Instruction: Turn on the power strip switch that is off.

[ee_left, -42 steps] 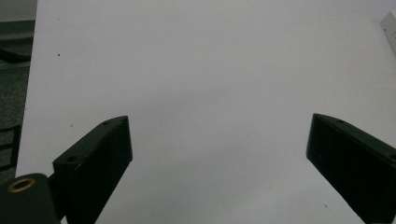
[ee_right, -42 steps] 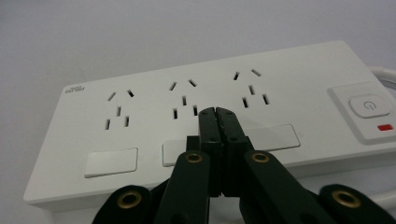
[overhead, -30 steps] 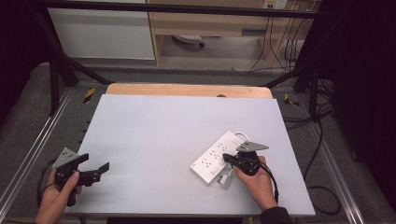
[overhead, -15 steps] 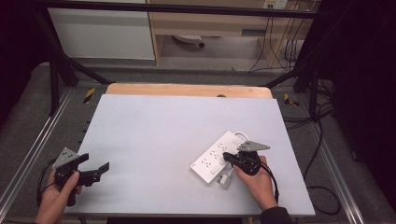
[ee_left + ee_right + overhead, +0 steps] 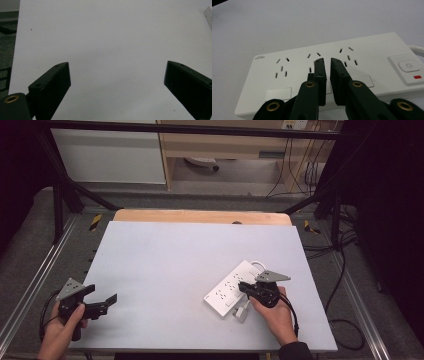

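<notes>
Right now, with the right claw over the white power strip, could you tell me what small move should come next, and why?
Probably open the right claw slightly. Its jaws stand almost shut with nothing between them, hovering over the middle sockets of the white rectangular plastic power strip, whose grey plug lies unplugged beside it. The left claw waits open.

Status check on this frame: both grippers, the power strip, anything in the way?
Left gripper open, idle at the table's near-left edge. Right gripper shut, empty, tips over the power strip. Strip flat, switch at its cord end. Nothing in the way.

Left hand-held gripper (image 5: pixel 102 303) spread; right hand-held gripper (image 5: pixel 327 62) closed
</notes>
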A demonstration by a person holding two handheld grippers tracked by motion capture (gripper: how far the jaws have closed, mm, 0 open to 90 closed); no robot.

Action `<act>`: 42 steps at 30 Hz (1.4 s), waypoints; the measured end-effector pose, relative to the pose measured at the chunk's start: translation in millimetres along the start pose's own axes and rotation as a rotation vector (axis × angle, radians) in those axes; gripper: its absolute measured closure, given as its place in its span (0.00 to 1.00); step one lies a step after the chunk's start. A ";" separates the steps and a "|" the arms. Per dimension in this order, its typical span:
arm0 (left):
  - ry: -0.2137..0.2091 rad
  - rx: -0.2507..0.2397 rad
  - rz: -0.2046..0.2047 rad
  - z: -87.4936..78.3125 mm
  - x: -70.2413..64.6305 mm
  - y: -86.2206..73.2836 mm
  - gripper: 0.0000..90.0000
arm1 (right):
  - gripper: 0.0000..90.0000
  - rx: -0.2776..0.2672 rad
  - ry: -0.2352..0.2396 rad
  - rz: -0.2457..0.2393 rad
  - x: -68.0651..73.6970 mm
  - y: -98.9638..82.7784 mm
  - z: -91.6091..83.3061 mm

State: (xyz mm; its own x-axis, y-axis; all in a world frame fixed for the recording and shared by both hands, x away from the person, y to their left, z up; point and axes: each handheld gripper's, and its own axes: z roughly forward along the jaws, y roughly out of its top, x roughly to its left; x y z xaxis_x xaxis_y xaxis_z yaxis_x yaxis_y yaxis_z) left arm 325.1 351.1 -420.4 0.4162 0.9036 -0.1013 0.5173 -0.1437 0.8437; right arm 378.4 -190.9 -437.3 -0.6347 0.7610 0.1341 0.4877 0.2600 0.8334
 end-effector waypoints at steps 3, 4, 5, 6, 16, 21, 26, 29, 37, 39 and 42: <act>0.000 0.001 0.000 0.1 0.0 0.0 0.08 | 0.92 -0.002 0.000 0.000 0.0 0.1 -0.1; 0.000 0.001 0.001 0.0 0.0 0.0 0.08 | 0.92 -0.005 -0.001 -0.001 0.0 0.3 -0.1; -0.001 0.001 0.001 0.0 0.0 0.0 0.08 | 0.91 -0.007 0.000 0.000 0.1 0.4 -0.2; -0.001 0.002 0.001 0.1 0.0 0.0 0.08 | 0.90 -0.009 0.001 0.001 0.3 0.6 -0.3; -0.001 0.003 0.002 0.1 -0.1 -0.1 0.08 | 0.84 -0.032 0.011 0.005 1.9 3.2 -1.6; -0.001 0.002 0.001 0.1 0.0 -0.1 0.08 | 0.81 -0.039 0.008 0.002 1.6 3.7 -2.0; 0.000 0.000 0.000 0.1 0.0 -0.1 0.08 | 0.75 -0.048 0.001 0.006 1.8 4.6 -2.8; 0.000 0.000 0.000 0.1 0.0 -0.1 0.08 | 0.69 -0.051 -0.004 0.014 1.8 5.4 -3.7; 0.000 0.000 0.000 0.1 0.0 -0.1 0.08 | 0.48 -0.058 -0.036 0.033 0.5 8.1 -5.0; 0.000 0.000 0.000 0.0 0.0 -0.1 0.08 | 0.43 -0.061 -0.046 0.039 0.1 8.8 -5.4; -0.001 0.000 0.000 0.0 0.0 -0.1 0.08 | 0.38 -0.061 -0.052 0.041 -0.1 9.6 -5.6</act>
State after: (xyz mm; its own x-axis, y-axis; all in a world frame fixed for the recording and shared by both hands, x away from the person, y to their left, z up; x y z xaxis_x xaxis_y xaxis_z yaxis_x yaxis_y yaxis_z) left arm 325.1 351.1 -420.5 0.4167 0.9033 -0.1018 0.5172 -0.1436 0.8437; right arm 379.8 -191.8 -426.3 -0.5819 0.8007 0.1421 0.4743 0.1922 0.8591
